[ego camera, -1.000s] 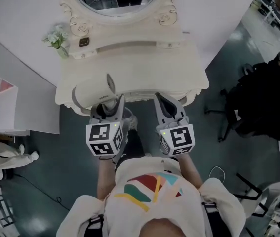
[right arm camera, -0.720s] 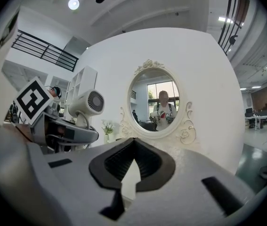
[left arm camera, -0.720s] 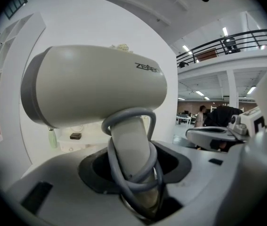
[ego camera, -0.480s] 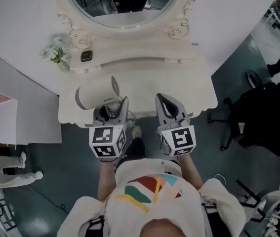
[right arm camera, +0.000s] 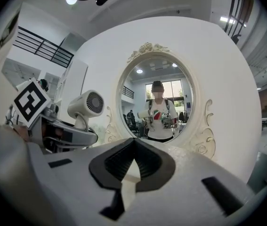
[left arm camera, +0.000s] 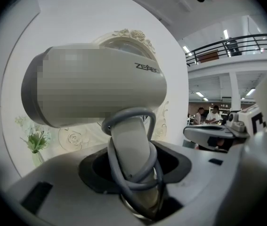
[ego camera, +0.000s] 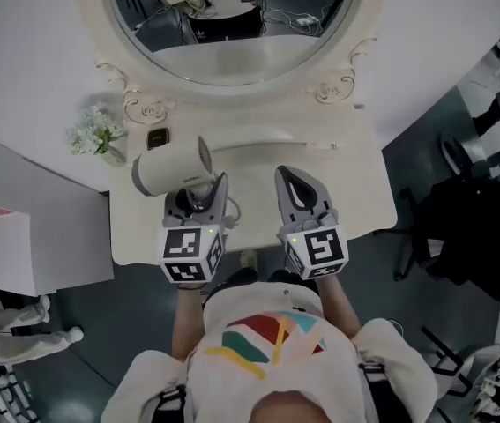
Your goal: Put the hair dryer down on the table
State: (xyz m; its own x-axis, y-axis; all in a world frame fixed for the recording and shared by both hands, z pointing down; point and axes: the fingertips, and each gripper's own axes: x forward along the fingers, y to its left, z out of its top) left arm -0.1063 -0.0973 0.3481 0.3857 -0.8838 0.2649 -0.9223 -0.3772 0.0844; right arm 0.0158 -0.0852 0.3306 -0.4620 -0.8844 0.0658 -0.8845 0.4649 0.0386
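Hair dryer [ego camera: 172, 167], left of centre in the head view, was gripped by its handle [left arm camera: 132, 147], with the cord [left arm camera: 119, 173] looped round it, in our left hand-held gripper [ego camera: 204, 188] above the cream surface [ego camera: 355, 196] below the oval mirror [ego camera: 232, 25]. Our right hand-held gripper [ego camera: 295, 179], centre right, was closed on nothing. Flowers [ego camera: 95, 135] stood at upper left.

The hair dryer [ego camera: 172, 167] is smooth, matt pale plastic, with a rubbery grey cord [left arm camera: 129, 113]. The counter [ego camera: 355, 203] looks like cream-painted wood with a satin finish; the mirror [ego camera: 232, 51] is glossy glass.
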